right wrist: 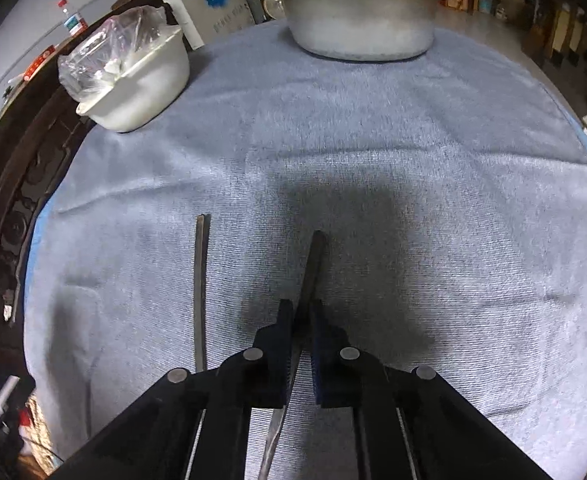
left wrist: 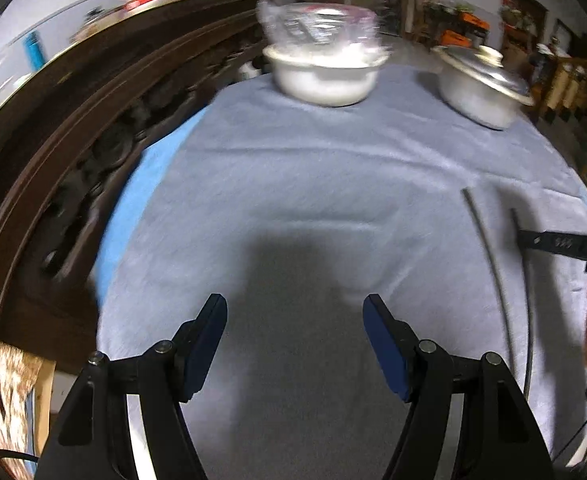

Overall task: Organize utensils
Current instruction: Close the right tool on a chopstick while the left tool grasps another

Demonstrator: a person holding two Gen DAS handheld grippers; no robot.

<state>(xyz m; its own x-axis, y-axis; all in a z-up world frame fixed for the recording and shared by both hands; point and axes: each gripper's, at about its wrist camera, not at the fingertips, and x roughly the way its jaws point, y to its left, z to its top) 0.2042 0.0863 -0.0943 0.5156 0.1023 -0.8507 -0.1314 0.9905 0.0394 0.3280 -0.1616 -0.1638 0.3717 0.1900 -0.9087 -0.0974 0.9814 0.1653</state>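
My right gripper (right wrist: pixel 302 320) pinching dark chopstick (right wrist: pixel 313 268), low over grey cloth (right wrist: pixel 413 200). Second chopstick (right wrist: pixel 202 292) lies flat just left, roughly parallel. Left gripper (left wrist: pixel 295 316) spread, holding nothing. Pairing nearly done; release left.

Dim, motion-blurred left view; fisheye-warped edges, soft shadows.

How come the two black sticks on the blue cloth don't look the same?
The right gripper is shut on one chopstick; the other chopstick lies free on the cloth, touched by nothing. The held chopstick points slightly rightward between the fingers, while the free one runs straight, to its left. Both are thin, dark and point toward the bowls.
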